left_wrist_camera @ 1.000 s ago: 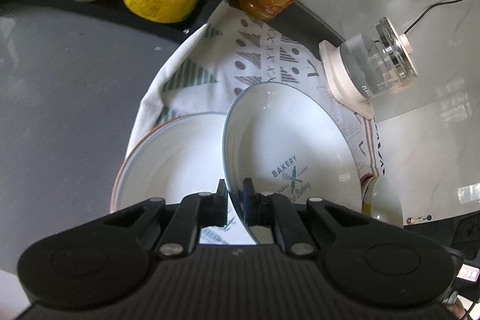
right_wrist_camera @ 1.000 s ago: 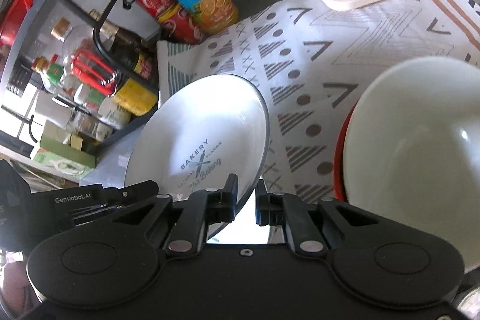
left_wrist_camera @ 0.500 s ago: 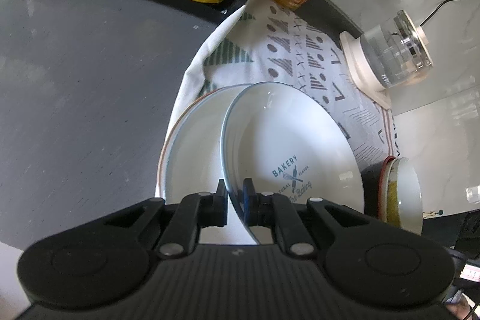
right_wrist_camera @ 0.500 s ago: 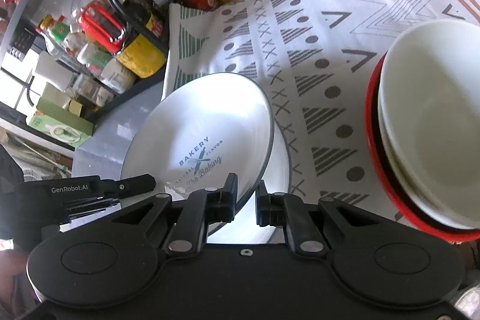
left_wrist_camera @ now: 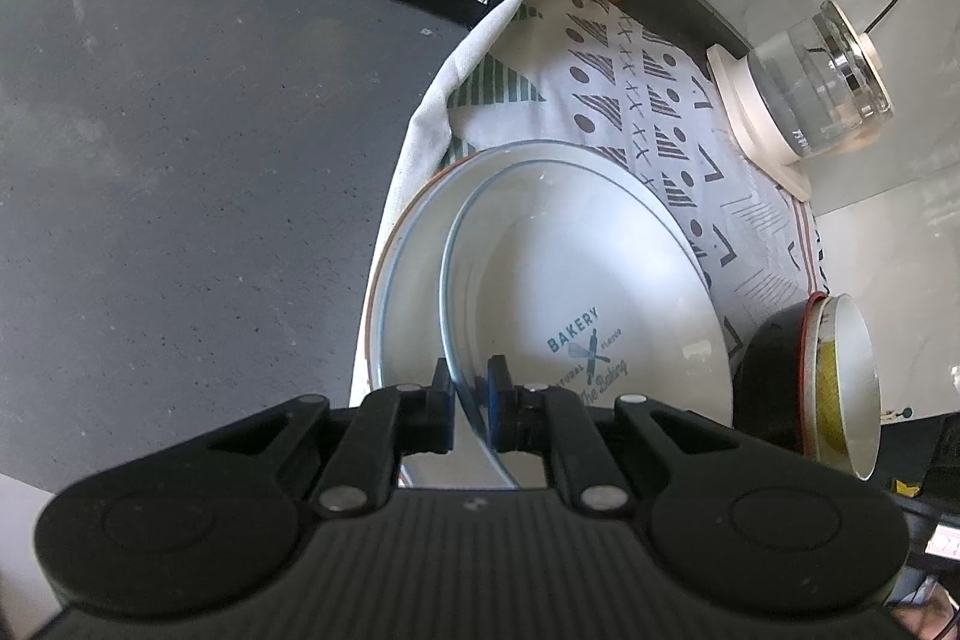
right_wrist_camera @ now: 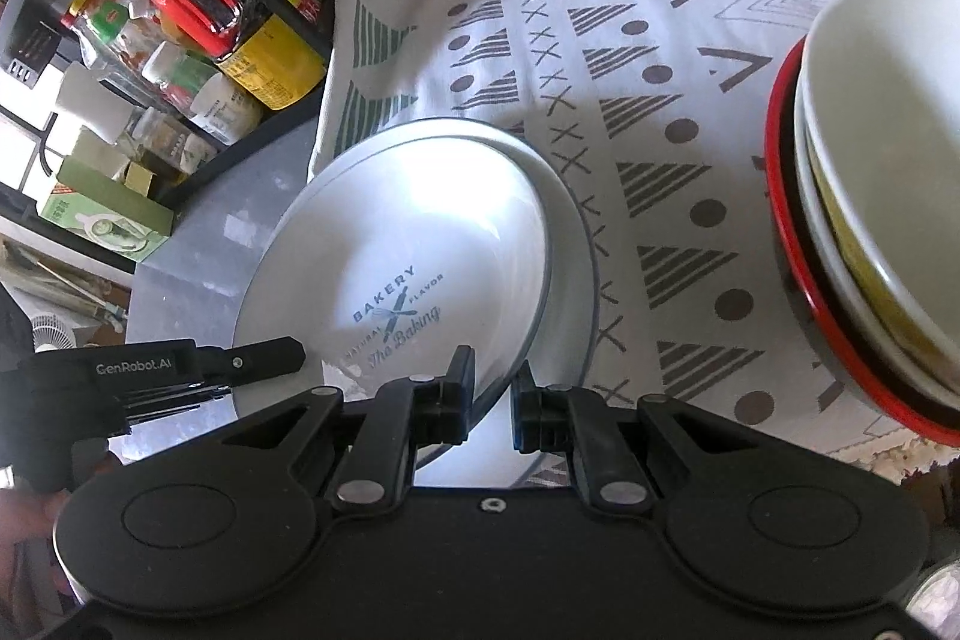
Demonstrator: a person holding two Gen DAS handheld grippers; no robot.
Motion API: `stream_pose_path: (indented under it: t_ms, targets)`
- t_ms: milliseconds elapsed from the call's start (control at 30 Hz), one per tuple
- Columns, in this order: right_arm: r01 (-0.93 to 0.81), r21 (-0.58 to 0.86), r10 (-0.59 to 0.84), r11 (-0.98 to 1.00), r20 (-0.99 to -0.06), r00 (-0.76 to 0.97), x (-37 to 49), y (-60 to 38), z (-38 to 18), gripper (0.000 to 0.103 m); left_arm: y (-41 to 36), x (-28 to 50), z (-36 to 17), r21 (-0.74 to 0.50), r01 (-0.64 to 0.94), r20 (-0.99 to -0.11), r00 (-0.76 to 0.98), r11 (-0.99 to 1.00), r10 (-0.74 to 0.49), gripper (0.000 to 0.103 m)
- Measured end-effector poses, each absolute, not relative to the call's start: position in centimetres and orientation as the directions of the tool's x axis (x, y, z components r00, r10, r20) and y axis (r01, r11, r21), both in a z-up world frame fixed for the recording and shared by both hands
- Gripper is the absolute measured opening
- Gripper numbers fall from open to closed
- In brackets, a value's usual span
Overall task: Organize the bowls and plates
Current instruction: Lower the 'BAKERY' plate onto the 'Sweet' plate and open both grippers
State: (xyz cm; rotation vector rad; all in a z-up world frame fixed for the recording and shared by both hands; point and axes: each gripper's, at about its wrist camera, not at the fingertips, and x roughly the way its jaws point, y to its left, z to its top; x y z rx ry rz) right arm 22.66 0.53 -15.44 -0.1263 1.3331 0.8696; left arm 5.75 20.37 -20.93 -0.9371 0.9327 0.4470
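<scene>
On the patterned white cloth (right_wrist_camera: pixel 600 58), near its left edge, a larger white rimmed plate (right_wrist_camera: pixel 576 244) lies flat. Just above it hangs the white shallow plate printed "BAKERY" (left_wrist_camera: pixel 576 292), tilted. The left gripper (left_wrist_camera: pixel 468 400) pinches its near rim, and the right gripper (right_wrist_camera: pixel 492 400) is pressed onto the rim too — a two-sided hold, probably to keep it steady for stacking. Well right: nested bowls in a red-rimmed black bowl (right_wrist_camera: pixel 840 244). Far side — a rack of bottles and jars (right_wrist_camera: pixel 228 22) and a glass kettle (left_wrist_camera: pixel 816 88). Nothing blocks the way.
</scene>
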Motion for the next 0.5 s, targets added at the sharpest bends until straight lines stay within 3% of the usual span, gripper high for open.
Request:
stream_pose_path:
  t_ms: [333, 500]
  targets:
    - [-0.585, 0.401, 0.453, 0.705, -0.889, -0.064, 22.5, 0.8, -15.8, 0.026, 20.3, 6.0, -21.2, -0.456, -0.689, -0.851, 0.524, 0.563, -0.048, 0.009]
    - [-0.574, 0.413, 0.456, 0.708, -0.887, -0.075, 22.4, 0.2, -15.0, 0.028, 20.1, 6.4, -21.1, -0.433, -0.689, -0.860, 0.509, 0.581, -0.037, 0.010]
